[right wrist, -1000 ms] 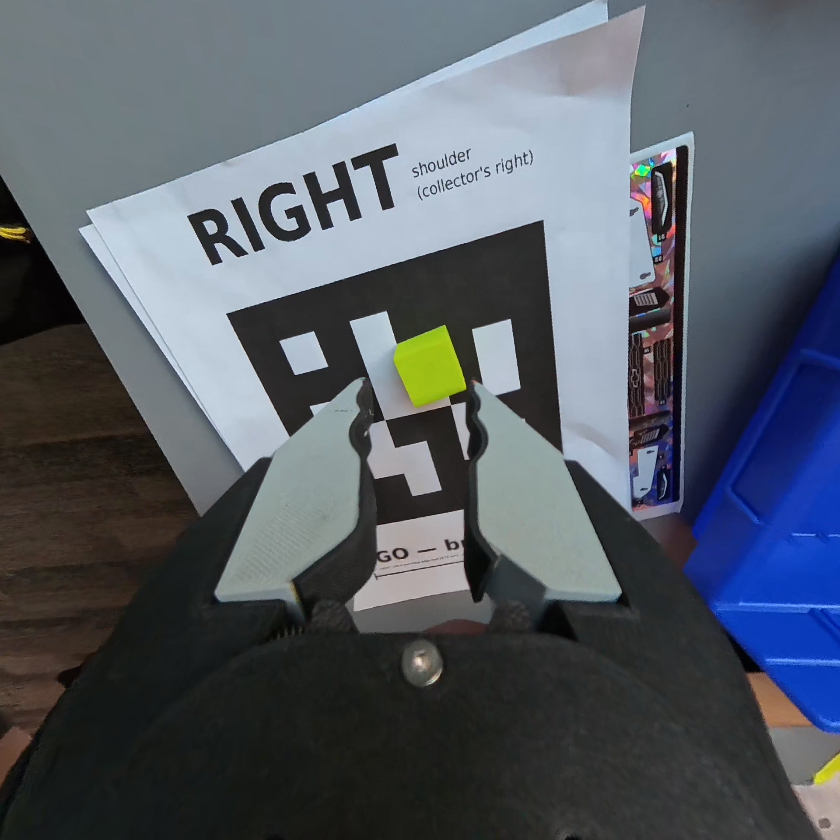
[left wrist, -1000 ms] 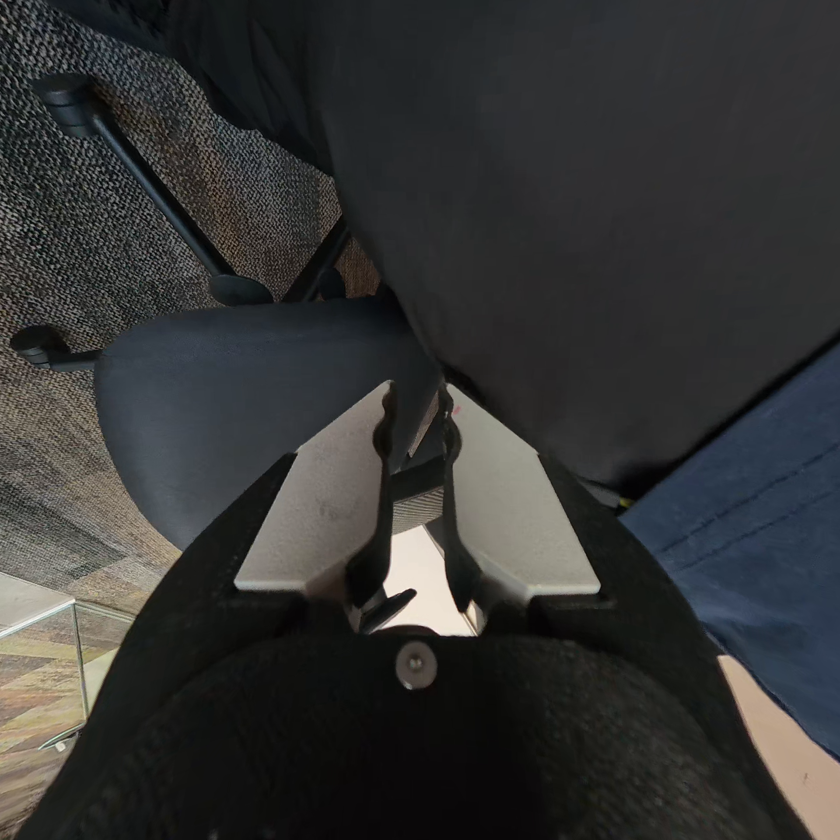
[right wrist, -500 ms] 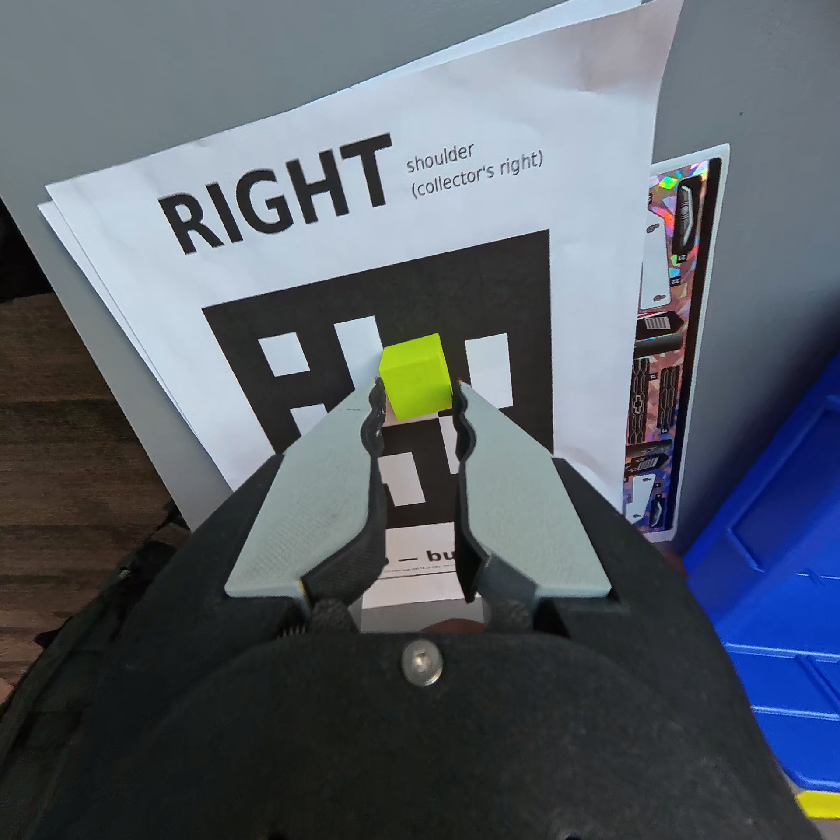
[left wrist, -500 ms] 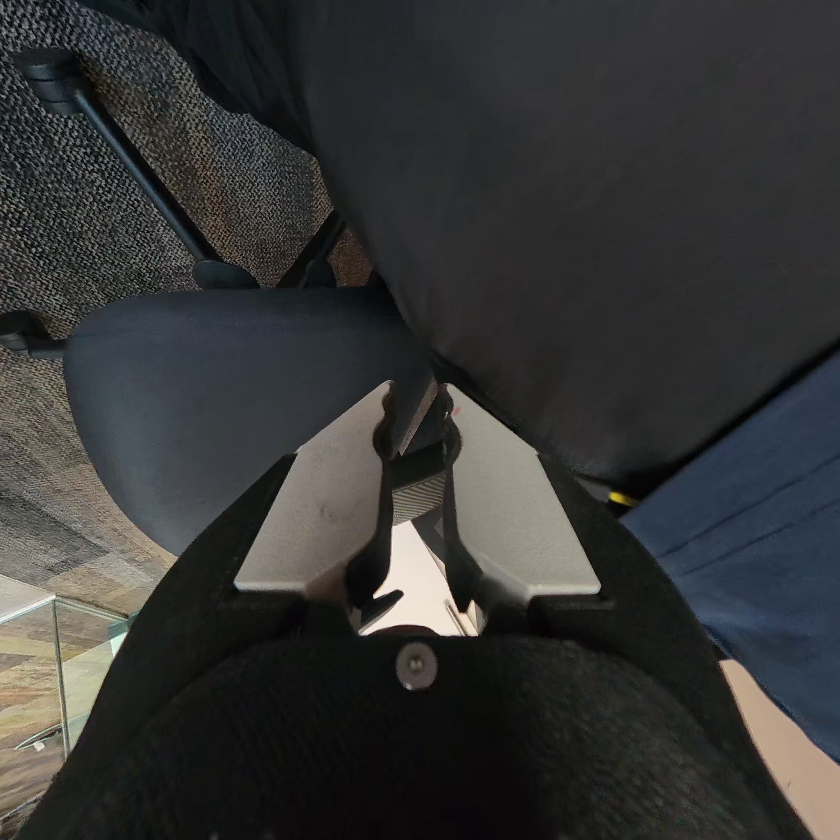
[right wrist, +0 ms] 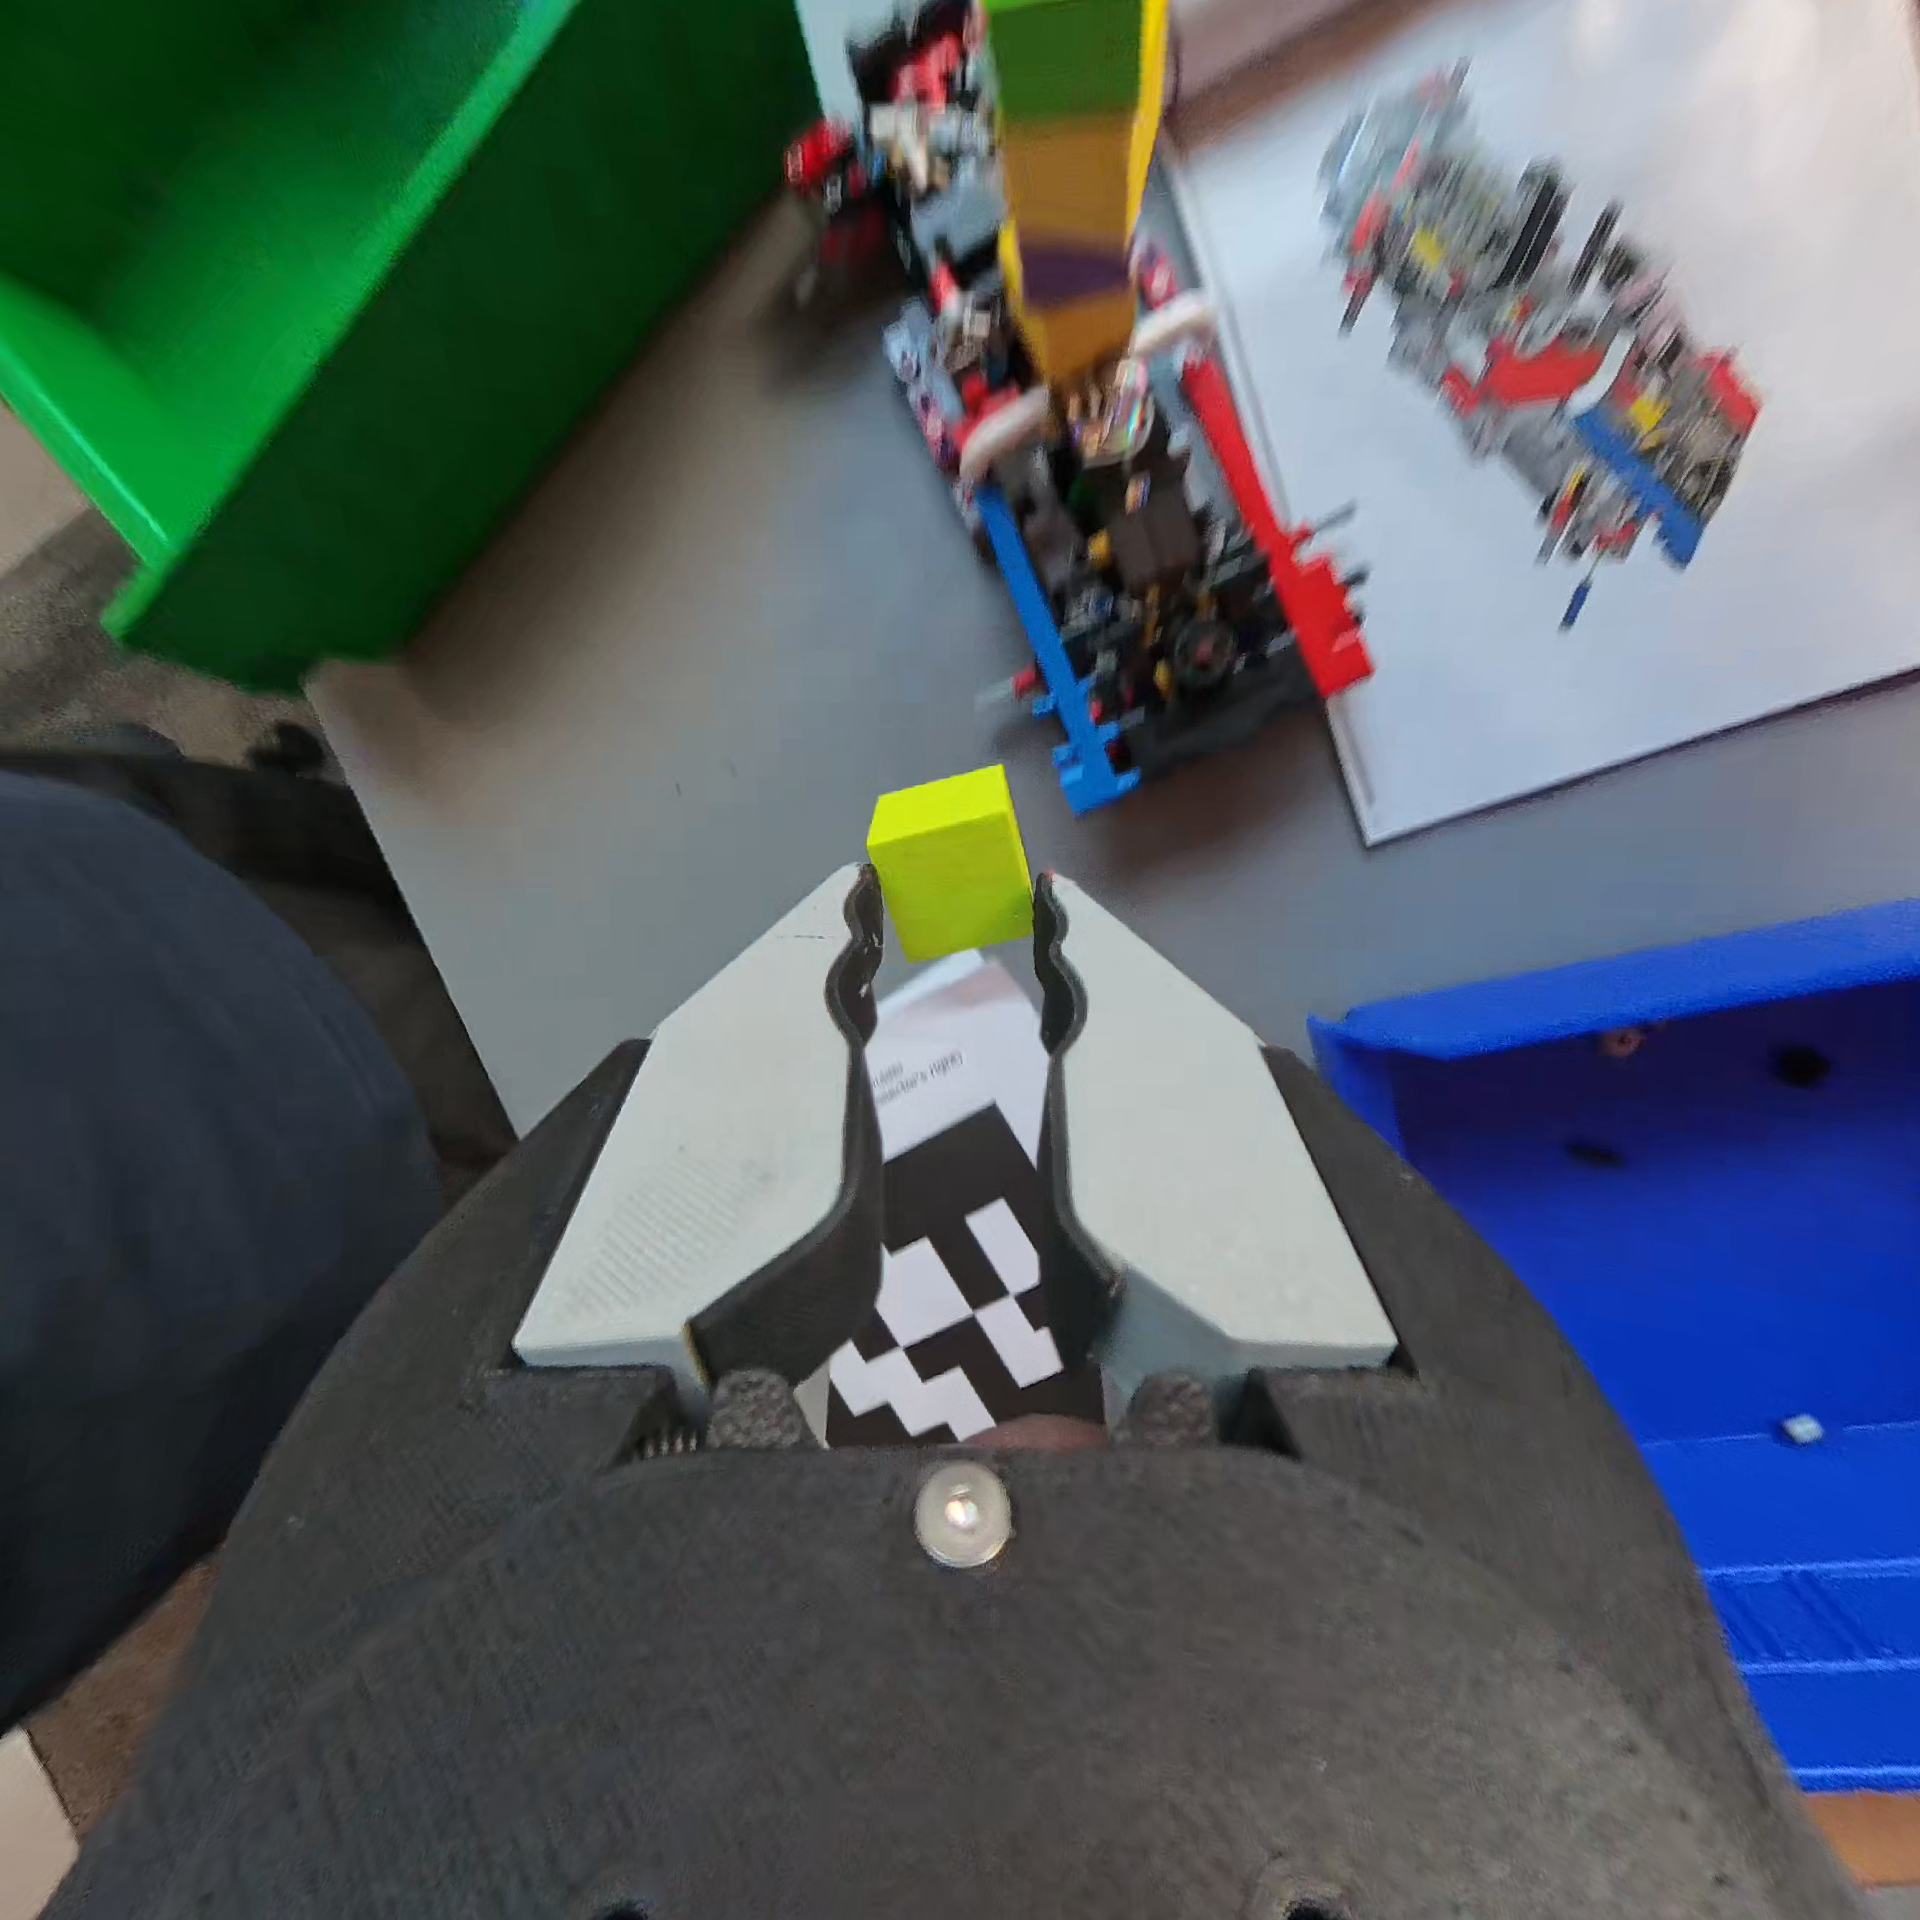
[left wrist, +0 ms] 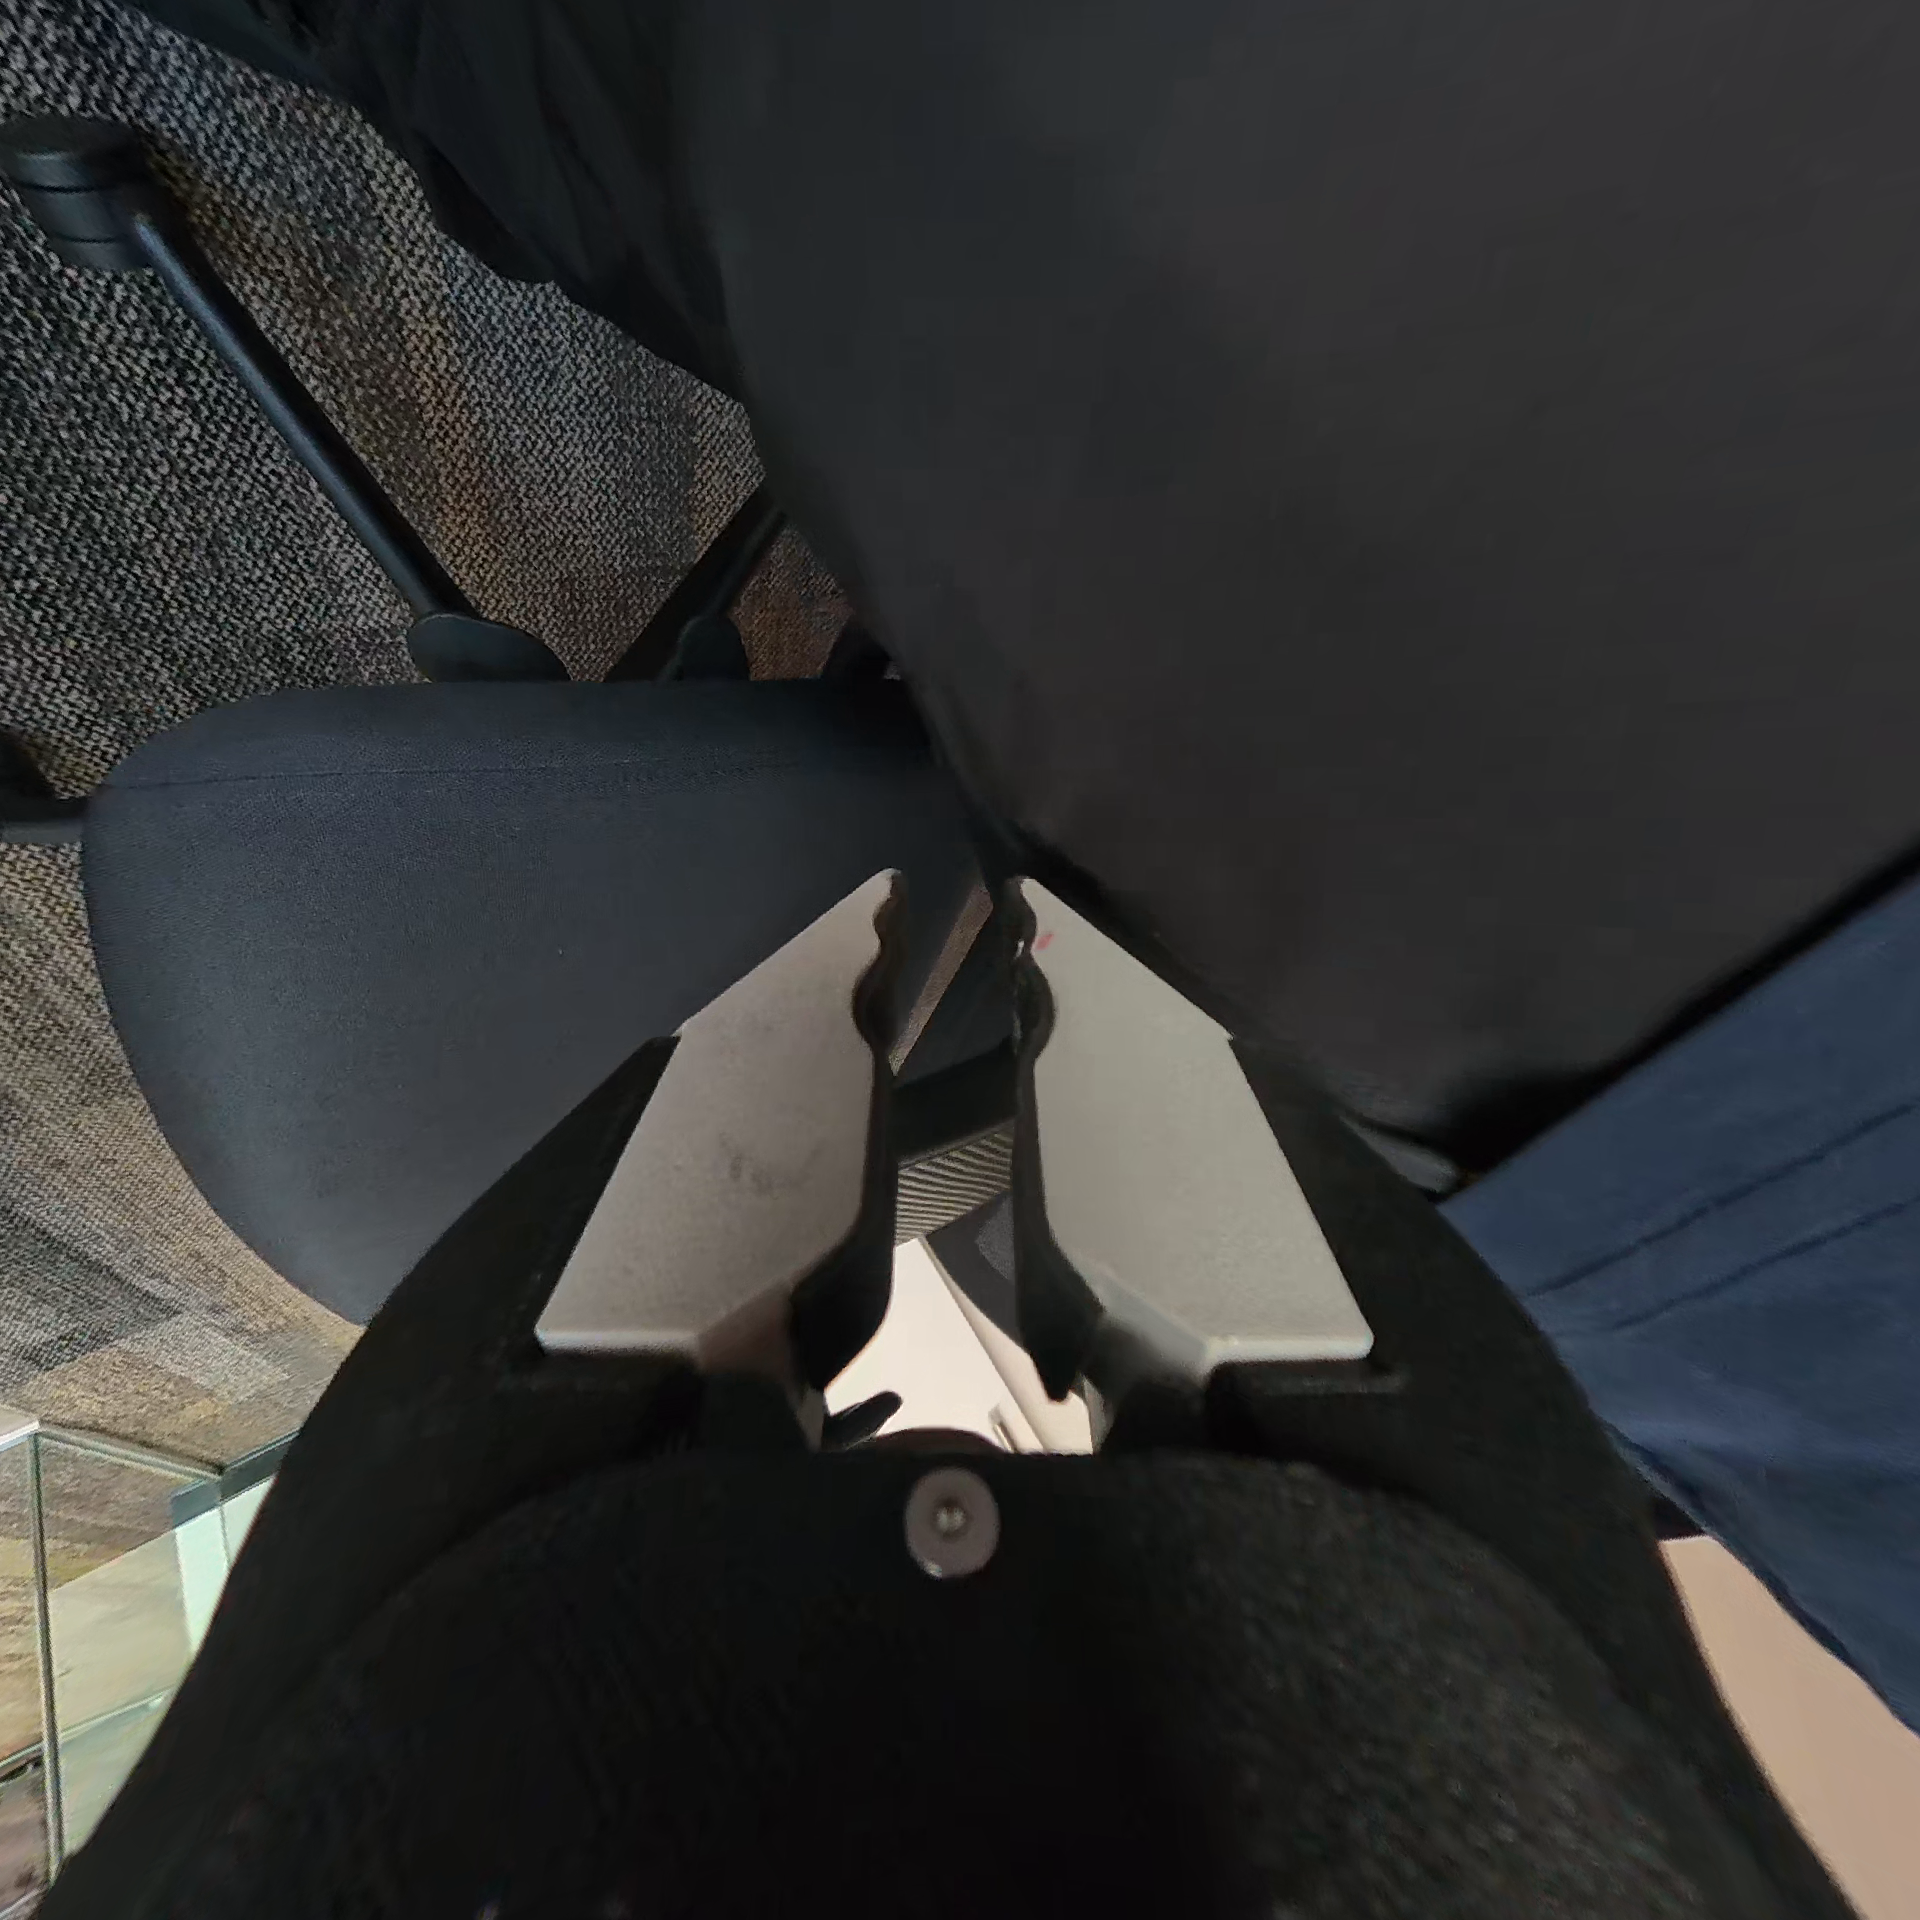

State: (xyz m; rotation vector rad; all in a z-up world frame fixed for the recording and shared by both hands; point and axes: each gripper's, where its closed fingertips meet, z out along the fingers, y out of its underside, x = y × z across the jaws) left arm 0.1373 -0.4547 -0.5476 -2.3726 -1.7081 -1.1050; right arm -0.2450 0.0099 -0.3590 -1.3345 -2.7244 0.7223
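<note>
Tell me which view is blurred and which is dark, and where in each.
Right wrist view: motion blur smears the toy brick model and printed sheet; the yellow-green block in the right gripper stays sharp. Left wrist view: dim, dark fabric nearly featureless; carpet crisp.

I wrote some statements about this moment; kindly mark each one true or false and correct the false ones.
1. The right claw grips a yellow-green block. True.
2. A blue bin lies to the right of that claw. True.
3. The bin on the upper left is red. False: the bin is green.
4. The left claw points at a wooden table. False: it faces a dark chair seat over speckled carpet.
</note>
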